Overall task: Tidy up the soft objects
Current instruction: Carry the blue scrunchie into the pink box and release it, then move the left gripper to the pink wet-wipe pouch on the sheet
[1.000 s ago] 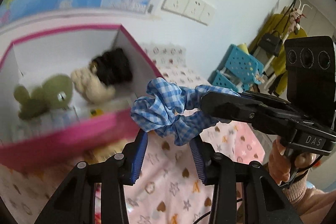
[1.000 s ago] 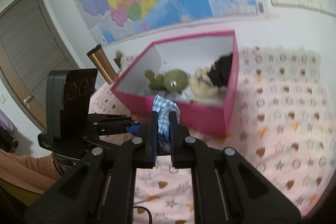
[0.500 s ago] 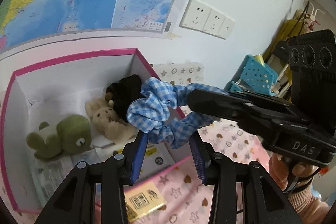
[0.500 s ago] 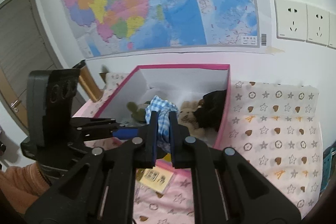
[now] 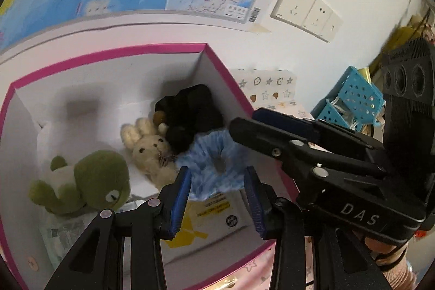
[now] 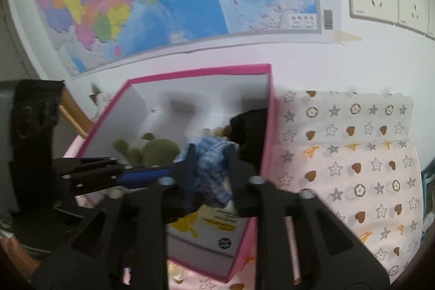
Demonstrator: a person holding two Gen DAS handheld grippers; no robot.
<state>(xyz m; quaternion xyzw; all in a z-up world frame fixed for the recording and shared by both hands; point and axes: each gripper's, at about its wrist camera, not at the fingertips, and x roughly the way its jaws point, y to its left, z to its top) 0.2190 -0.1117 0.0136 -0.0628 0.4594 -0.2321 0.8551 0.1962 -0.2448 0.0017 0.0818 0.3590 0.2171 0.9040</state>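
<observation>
**Scrunchie now over the box interior**

Since the earlier frame both grippers have carried the blue checked scrunchie (image 5: 214,167) from outside the pink box (image 5: 233,80) to above its floor. Right gripper (image 6: 210,170): fingers opening, cloth loose between them. Left gripper (image 5: 217,181): fingers apart, flanking the scrunchie, which lies just ahead, beside the cream rabbit (image 5: 152,151).

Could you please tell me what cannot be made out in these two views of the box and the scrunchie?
- Scrunchie, both views: motion blur hides whether any pad touches it.
- Black toy, right view: the box wall cuts it off.
- Rabbit, right view: hidden behind the scrunchie.
- Booklet print: too small to read.
- Right tongs are opening.
</observation>
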